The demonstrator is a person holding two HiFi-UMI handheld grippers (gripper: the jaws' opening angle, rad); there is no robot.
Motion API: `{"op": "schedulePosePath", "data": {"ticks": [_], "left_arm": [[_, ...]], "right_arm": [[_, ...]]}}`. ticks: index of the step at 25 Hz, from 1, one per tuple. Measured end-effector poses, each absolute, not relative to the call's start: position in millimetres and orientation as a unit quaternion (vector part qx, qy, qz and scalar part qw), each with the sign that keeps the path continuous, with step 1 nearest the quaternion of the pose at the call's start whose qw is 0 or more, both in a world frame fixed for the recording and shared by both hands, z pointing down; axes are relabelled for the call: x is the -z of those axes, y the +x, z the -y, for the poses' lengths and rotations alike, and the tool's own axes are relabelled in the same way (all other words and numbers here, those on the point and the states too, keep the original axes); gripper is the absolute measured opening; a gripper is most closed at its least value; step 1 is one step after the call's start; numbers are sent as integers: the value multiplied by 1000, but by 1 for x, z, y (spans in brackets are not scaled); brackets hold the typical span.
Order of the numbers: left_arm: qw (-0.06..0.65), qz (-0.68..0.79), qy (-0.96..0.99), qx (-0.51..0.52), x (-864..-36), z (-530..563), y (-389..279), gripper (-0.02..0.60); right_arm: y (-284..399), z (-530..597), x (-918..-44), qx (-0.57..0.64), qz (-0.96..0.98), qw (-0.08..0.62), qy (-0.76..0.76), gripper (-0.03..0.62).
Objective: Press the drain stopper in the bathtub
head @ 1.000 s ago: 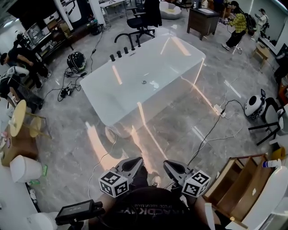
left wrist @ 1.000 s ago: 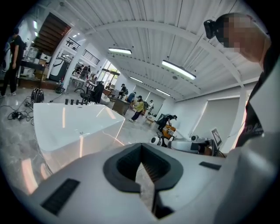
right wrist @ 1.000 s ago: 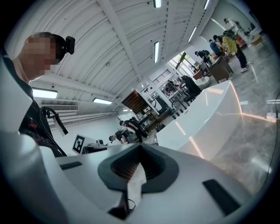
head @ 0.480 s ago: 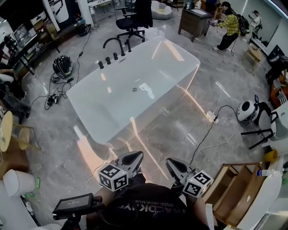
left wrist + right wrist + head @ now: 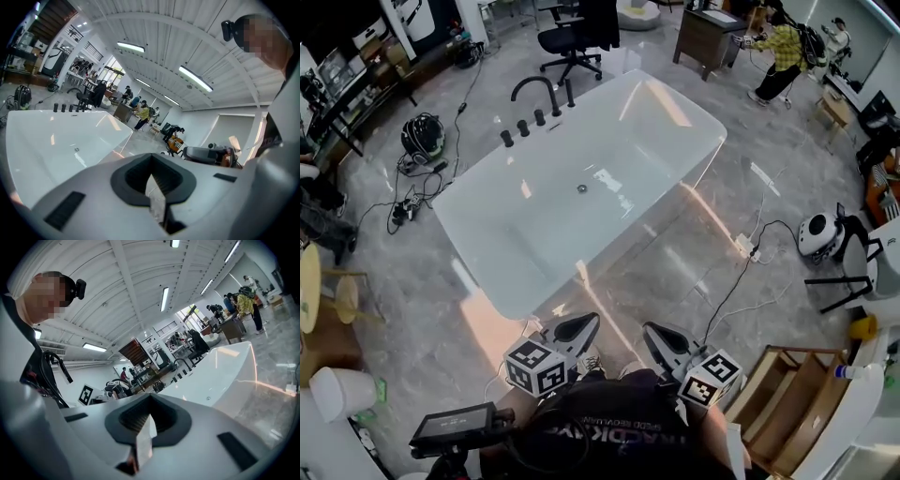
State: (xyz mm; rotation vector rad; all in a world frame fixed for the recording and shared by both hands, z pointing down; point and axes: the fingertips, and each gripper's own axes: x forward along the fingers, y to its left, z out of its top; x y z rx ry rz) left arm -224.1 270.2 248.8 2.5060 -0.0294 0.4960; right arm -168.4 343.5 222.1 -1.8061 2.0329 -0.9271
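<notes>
Grey workshop floor, tub [image 5: 521, 246] ahead, approach only, nothing pressed yet.
The stopper [image 5: 582, 188] lies mid-floor in the tub. The left gripper [image 5: 584, 322] and right gripper [image 5: 650, 329], both pressed together and empty, hang well short of it.

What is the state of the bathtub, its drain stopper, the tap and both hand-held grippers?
White freestanding bathtub: empty, no water.
Small round metal drain stopper: untouched; pressed or raised, cannot tell.
Black arched tap: not running.
Left hand-held gripper: shut, empty.
Right hand-held gripper: shut, empty.
</notes>
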Motion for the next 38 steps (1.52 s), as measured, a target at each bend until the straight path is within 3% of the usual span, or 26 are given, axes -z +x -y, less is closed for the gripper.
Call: {"op": "schedulePosePath", "data": {"ticks": [10,22,38], "left_arm": [[285,61,940,-180,-257,-247,-184,8],[272,178,935,-140,-254,-235,-70,8],[283,228,919,-152,-265,-251,11,8]], "right_arm": [[-108,-310,-233,327,-722,142,-592,15],[29,-279,-235,330,-793,123,-497,15],[113,-286,-245,343,-818,120,-445,15]]}}
